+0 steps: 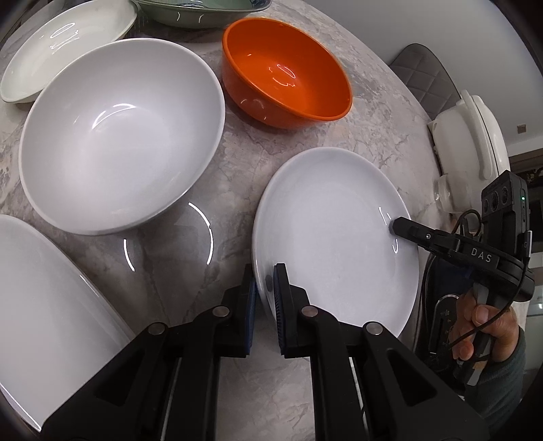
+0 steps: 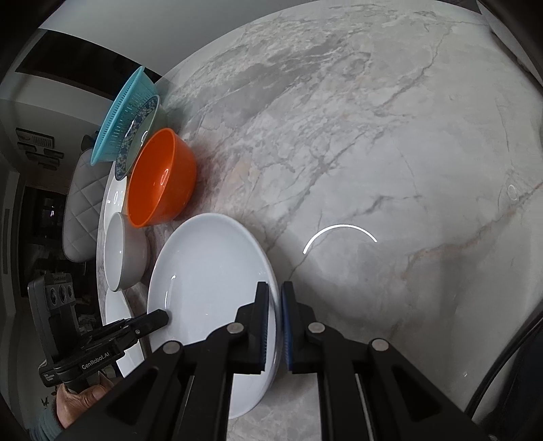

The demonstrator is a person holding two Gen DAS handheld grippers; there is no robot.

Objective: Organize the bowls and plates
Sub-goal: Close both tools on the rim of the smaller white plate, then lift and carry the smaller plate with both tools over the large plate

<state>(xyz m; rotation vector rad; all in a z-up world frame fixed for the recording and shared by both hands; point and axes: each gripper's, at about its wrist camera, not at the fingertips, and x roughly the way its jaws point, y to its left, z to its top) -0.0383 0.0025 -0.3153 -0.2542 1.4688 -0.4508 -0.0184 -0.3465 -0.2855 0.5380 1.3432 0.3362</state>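
A: Where is the white plate (image 1: 336, 237) sitting?

B: On the marble counter (image 1: 383, 112), in front of the orange bowl (image 1: 285, 84) and to the right of the big white bowl (image 1: 115, 135) in the left wrist view. Both tools have hold of it, one on each side of its rim.

A: So how do the left tongs (image 1: 266, 288) stand?

B: Clamped on the plate's near edge; the rim runs between the two blue pads, which sit close together with only the rim in the gap.

A: And the right tongs (image 2: 275, 322)?

B: The same on the opposite edge. In the right wrist view the rim passes between the pads, which are nearly together. From the left camera, one black finger lies over the plate's far right rim, with a hand (image 1: 482, 325) on the handle.

A: What else is on the counter?

B: A shallow white dish (image 1: 68, 47) and a greenish bowl (image 1: 200, 13) behind the big white bowl, and another white plate (image 1: 44, 305) at the lower left. The right camera also shows a teal colander (image 2: 125, 115) at the back of the row.
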